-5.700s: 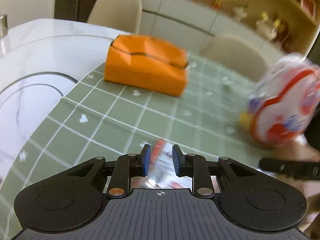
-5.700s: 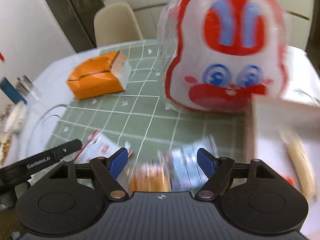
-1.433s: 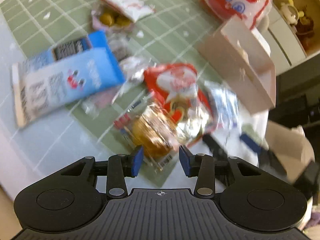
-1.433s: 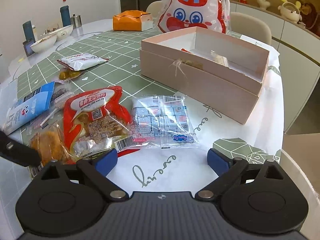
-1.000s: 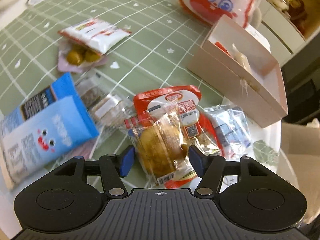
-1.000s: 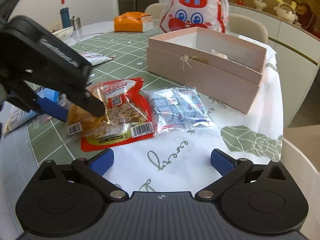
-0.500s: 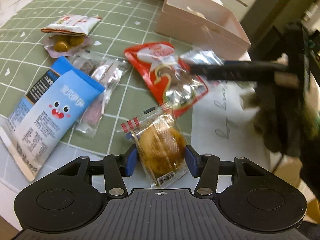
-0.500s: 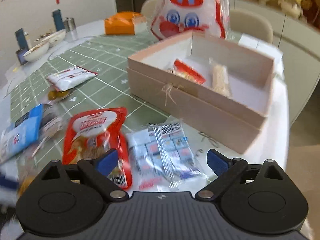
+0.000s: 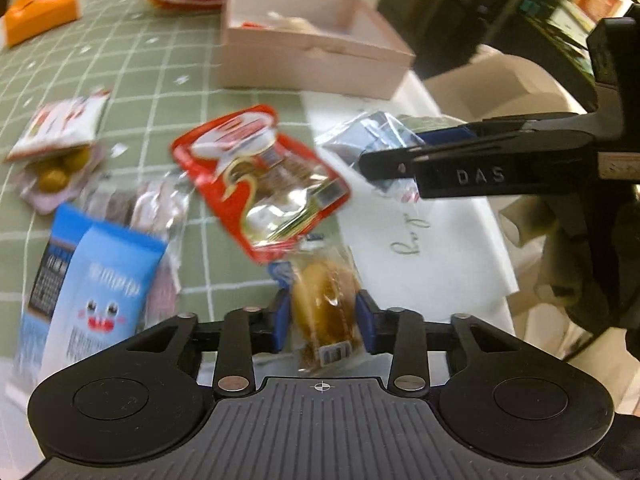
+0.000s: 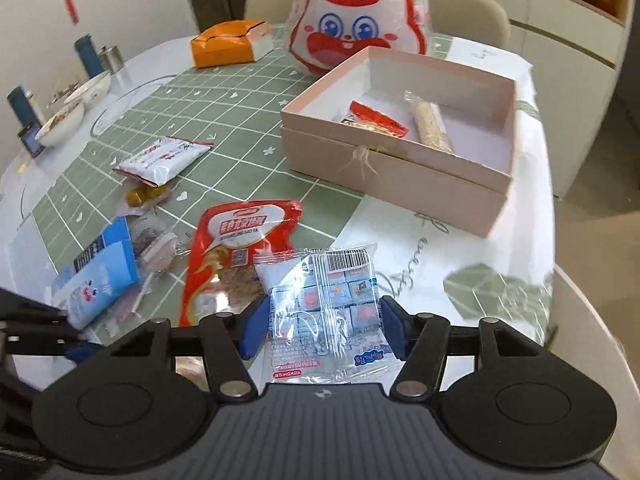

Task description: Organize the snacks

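The clear packet of small blue cubes point(image 10: 326, 308) carries a barcode and the words "Peppa Pig" along one edge; the black arm crossing the left wrist view is stamped "DAS". The red pouch point(image 10: 236, 256) bears white characters too small to read.

The right gripper point(image 10: 322, 330) has just been closing, and its blue pads now press both sides of the cube packet, which fills the gap between them at 6 o'clock in its view. The left gripper point(image 9: 322, 320) has closed on the wrapped golden cake point(image 9: 326, 306), pinched narrow between the pads.

At 1 o'clock from the right gripper stands the open pink box point(image 10: 400, 176), with a red packet point(image 10: 378, 118) and a pale roll point(image 10: 430, 126) inside. The red pouch lies just beside the cube packet at 10 o'clock, partly under it. Further left lie a blue bag with a cartoon face point(image 10: 100, 276) and a white packet point(image 10: 164, 158). Behind the box stand a rabbit-faced bag point(image 10: 356, 24) and an orange box point(image 10: 228, 44).
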The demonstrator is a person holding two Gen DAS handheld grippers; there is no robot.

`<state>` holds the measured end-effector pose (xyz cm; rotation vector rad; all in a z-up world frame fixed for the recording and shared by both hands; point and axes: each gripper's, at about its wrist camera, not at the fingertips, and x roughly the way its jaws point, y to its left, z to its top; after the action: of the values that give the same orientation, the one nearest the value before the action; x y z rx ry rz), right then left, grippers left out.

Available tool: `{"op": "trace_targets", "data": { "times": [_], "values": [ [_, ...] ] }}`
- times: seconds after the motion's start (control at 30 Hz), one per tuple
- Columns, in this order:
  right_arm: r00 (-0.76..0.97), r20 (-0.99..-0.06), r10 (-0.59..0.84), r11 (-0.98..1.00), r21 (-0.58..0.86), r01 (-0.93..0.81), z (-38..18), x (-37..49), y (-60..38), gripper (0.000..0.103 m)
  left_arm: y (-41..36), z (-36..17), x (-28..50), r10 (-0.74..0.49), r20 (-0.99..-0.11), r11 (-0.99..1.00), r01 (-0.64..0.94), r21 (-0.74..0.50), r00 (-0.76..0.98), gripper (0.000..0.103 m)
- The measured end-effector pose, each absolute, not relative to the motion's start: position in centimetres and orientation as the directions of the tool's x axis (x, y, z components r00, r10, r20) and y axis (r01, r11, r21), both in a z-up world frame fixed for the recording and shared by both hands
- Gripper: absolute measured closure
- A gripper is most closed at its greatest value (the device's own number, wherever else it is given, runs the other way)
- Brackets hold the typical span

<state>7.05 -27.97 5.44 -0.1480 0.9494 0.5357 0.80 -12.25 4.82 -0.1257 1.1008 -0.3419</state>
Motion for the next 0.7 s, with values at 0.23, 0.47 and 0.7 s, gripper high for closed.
{"op": "trace_targets", "data": {
  "times": [0.23,0.47,0.7],
  "values": [
    [0.542,-0.787,0.294,0.907,0.05,-0.419,8.0,6.0,-28.7,0.044,-12.1,5.0,3.1,-0.384,-0.831,0.916,0.278,-0.288,0.402,0.076],
    [0.49,-0.834,0.254,0.934,0.081,-0.348,4.7,5.6,-29.8,0.044,-12.5,3.6,3.9,-0.345,-0.858,0.928,0.275,-0.251,0.38,0.066],
    [0.454,-0.851,0.266,0.935,0.112,-0.338,1.9,5.4,-29.8,0.043,-14.7,3.1,3.7,-0.333,-0.863,0.92,0.334,-0.208,0.38,0.05]
  ]
}}
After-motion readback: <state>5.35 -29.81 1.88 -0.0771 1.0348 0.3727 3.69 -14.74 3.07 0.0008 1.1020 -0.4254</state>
